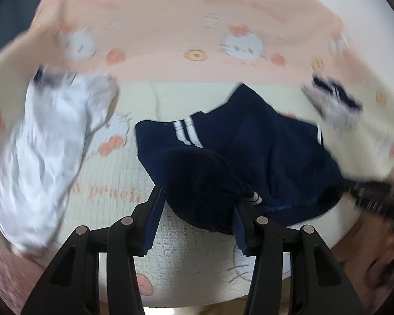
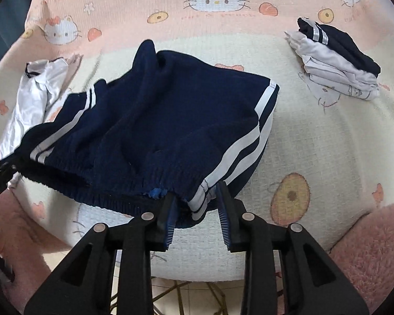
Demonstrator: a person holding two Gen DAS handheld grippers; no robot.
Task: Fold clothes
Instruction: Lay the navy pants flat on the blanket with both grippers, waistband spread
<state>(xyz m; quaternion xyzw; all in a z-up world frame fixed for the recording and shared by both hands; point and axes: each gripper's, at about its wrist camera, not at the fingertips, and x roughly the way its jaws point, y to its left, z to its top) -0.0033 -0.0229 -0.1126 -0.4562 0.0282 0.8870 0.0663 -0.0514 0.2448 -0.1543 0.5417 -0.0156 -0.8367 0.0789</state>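
On the cartoon-cat blanket (image 2: 315,136), far left, a crumpled white garment (image 2: 31,99) sprawls. Centre: navy shorts (image 2: 157,120) with white side stripes lie flat. The left gripper (image 1: 199,204) stands parted around the bunched waistband; the right gripper (image 2: 197,197) is parted too, striped corner between its pads, unpinched. Far right, a folded stack (image 2: 338,60) waits.
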